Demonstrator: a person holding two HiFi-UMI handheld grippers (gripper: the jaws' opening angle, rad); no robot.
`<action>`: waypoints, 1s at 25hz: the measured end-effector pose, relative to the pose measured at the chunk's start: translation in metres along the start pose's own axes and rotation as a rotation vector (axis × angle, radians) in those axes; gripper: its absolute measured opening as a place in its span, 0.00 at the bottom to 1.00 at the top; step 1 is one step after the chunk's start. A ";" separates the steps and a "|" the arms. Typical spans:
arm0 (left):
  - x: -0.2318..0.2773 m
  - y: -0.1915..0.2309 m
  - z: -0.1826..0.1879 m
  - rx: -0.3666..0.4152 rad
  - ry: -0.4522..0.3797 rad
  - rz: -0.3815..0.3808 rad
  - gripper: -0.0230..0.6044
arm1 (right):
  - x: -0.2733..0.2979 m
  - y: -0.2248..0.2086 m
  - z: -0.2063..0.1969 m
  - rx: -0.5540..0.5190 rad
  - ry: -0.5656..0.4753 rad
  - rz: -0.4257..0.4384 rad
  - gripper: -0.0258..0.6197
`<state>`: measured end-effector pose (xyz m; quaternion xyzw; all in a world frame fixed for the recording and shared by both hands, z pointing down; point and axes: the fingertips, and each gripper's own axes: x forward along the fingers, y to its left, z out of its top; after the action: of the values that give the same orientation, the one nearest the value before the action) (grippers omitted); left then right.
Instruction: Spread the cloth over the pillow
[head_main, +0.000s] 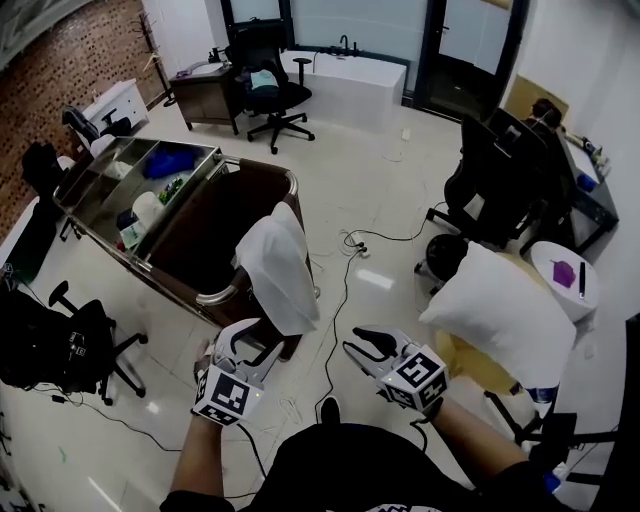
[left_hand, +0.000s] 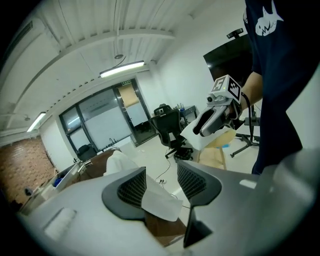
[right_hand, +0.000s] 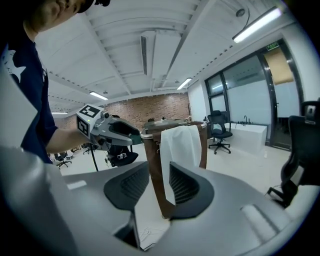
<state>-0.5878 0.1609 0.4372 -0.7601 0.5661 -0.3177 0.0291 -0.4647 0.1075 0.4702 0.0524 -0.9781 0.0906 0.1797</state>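
The brown cart (head_main: 190, 245) at 10 o'clock carries the white cloth (head_main: 280, 265), draped over its rounded corner rail. The white pillow (head_main: 500, 310) sits apart at 3 o'clock on a low seat.

This looks like the pick-up step. The left gripper (head_main: 262, 338) hangs just under the cloth's hem with jaws apart, the cloth's corner showing between them but not pinched. The right gripper (head_main: 352, 340), at 6 o'clock, also has its jaws spread and holds nothing.

Next, each likely needs to close on a hem corner, lift the cloth clear and carry it to the pillow.

No writing is readable; only square markers (head_main: 222, 395) show.
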 end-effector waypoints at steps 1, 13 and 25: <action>0.002 0.009 -0.004 0.010 -0.001 -0.001 0.34 | 0.010 -0.004 0.001 -0.005 0.010 -0.003 0.25; 0.010 0.070 -0.030 0.016 0.014 0.029 0.37 | 0.131 -0.044 -0.057 -0.073 0.241 0.078 0.31; 0.012 0.095 -0.030 -0.031 0.041 0.102 0.37 | 0.237 -0.091 -0.168 -0.032 0.489 0.113 0.32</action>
<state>-0.6815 0.1259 0.4287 -0.7239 0.6094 -0.3227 0.0220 -0.6158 0.0352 0.7248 -0.0287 -0.9083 0.0947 0.4065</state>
